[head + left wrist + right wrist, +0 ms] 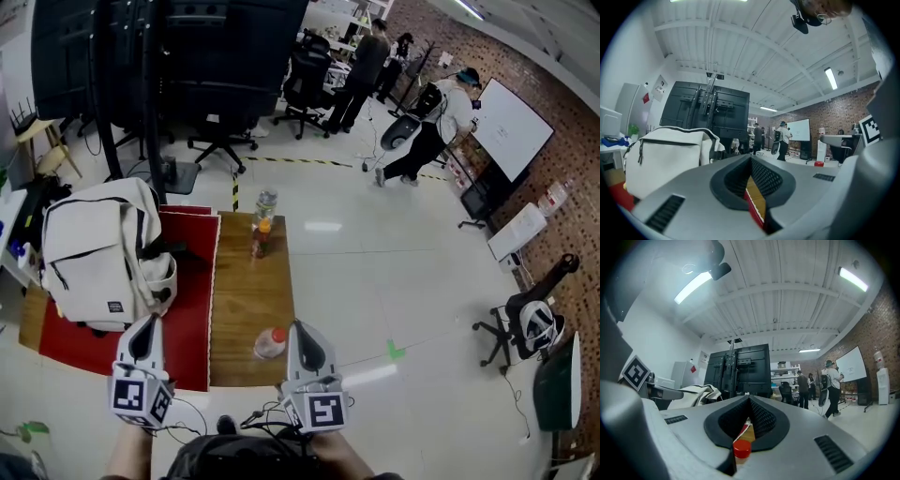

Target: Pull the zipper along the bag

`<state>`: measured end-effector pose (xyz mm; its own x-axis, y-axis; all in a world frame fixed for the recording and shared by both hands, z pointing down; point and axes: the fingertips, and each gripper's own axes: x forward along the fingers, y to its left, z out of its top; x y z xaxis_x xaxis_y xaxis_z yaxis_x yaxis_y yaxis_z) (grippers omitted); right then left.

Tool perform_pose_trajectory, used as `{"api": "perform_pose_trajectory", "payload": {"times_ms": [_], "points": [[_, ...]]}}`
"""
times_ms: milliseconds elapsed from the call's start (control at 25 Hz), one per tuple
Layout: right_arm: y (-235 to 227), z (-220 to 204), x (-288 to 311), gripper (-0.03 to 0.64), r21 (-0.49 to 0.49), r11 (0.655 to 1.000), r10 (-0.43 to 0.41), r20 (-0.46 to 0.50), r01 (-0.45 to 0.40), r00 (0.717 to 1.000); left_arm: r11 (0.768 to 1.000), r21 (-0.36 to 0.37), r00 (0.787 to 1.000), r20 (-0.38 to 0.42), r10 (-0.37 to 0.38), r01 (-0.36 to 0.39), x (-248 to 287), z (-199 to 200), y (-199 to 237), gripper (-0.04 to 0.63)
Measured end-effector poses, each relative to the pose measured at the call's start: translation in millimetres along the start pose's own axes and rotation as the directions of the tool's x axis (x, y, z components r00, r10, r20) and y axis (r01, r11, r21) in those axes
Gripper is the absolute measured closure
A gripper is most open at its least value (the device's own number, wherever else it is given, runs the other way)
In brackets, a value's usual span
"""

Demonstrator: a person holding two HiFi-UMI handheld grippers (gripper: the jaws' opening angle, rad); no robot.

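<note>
Both grippers were held low at the near edge of the table, side by side and apart from each other. The left gripper (147, 323) had its fingers closed together with nothing between them; in its own view the two dark pads (761, 176) met in a line. The right gripper (298, 326) was closed in the same way and also empty.

The white bag (98, 253) stood upright on a red mat (187, 319), at the left side. A dark zipper (670, 142) ran along its top part. The bag was ahead and to the left of the left gripper, near but not touching. From the right gripper view only a part of the bag (696, 397) showed, far to the left.

Beside the mat there was a wooden board (246, 291). A bottle with a red cap (270, 343) lay on it, just beside the tip of the right gripper, and it was not gripped. Other bottles (264, 225) stood at the far end of the board.

Behind, on the shiny floor, there were black office chairs (305, 80), two people (436, 117) and a whiteboard (511, 127) near a brick wall.
</note>
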<state>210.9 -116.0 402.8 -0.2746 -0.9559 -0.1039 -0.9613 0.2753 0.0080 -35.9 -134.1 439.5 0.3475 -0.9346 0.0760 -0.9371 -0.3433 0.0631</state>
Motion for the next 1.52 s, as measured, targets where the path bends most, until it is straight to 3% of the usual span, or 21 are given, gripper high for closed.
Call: {"api": "perform_pose_trajectory", "payload": {"times_ms": [280, 720, 1280, 1520], "points": [[11.3, 7.9, -13.4, 0.607, -0.018, 0.999, -0.037, 0.007, 0.037, 0.999, 1.000, -0.018, 1.000, -0.016, -0.006, 0.006, -14.3, -6.8, 12.5, 0.561], [-39.8, 17.7, -33.7, 0.607, 0.012, 0.997, -0.075, 0.059, 0.074, 0.995, 0.999, -0.012, 0.999, -0.010, -0.032, 0.032, -4.6, 5.2, -42.1, 0.561], [-85.9, 28.8, -26.7, 0.607, 0.080, 0.997, -0.013, 0.094, 0.005, 0.996, 0.999, 0.015, 0.998, -0.048, 0.033, -0.032, 10.8, 12.3, -77.6, 0.561], [-74.1, 39.2, -18.0, 0.607, 0.024, 0.998, 0.053, 0.123, -0.056, 0.991, 0.999, 0.017, 0.997, -0.057, 0.053, -0.052, 17.2, 14.6, -75.0, 0.561]]}}
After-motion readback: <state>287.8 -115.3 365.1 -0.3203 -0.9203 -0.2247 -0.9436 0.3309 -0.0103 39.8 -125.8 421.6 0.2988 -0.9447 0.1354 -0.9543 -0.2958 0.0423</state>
